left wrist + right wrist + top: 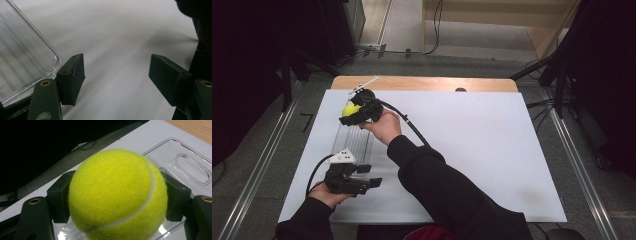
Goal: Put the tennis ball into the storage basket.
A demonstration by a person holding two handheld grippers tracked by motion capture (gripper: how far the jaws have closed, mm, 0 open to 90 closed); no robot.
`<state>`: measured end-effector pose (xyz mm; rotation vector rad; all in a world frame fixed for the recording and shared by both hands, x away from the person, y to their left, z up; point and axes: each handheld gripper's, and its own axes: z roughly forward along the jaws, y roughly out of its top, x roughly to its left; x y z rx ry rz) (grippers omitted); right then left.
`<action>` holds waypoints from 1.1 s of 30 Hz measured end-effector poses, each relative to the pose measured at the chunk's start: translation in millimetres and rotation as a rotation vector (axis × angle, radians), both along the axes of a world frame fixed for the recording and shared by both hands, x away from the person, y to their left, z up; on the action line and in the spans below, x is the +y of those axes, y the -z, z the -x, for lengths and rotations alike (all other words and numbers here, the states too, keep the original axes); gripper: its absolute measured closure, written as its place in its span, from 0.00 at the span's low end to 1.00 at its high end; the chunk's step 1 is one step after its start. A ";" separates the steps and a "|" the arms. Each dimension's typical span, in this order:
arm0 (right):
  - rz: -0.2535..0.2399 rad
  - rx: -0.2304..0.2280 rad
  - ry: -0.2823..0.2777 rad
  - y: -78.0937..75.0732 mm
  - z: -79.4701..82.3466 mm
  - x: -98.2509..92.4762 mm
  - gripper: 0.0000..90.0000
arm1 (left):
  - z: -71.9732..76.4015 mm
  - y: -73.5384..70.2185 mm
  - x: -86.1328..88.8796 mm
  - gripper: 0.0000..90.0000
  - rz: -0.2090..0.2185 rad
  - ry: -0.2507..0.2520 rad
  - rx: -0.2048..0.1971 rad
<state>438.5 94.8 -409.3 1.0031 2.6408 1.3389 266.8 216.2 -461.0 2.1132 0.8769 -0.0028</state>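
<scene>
High view: the right gripper (353,113) held a tennis ball (350,109) above the clear tray (357,142); left gripper view: the left gripper (116,75) stood open beside the tray's corner; right gripper view: both pads (58,200) clamped the ball.

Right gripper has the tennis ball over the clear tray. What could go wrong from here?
1. The tennis ball is round and pinched only at its sides by the right gripper, so it could slip out.
2. Released from above, it may bounce or roll off the shallow clear tray.
3. The left gripper is open beside the tray's corner and could nudge it.
</scene>
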 end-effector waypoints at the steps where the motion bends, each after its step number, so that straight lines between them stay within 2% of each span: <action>1: 0.000 0.000 0.000 0.2 0.0 0.2 0.26 | 0.0 0.0 0.0 0.33 0.000 0.000 0.000; 18: 0.014 0.013 -0.014 9.4 0.8 5.2 0.26 | 0.0 0.0 0.2 0.33 0.003 0.001 0.000; 33: 0.021 0.041 -0.021 23.8 4.5 10.5 0.26 | -0.1 -0.1 -0.1 0.33 0.002 0.002 0.002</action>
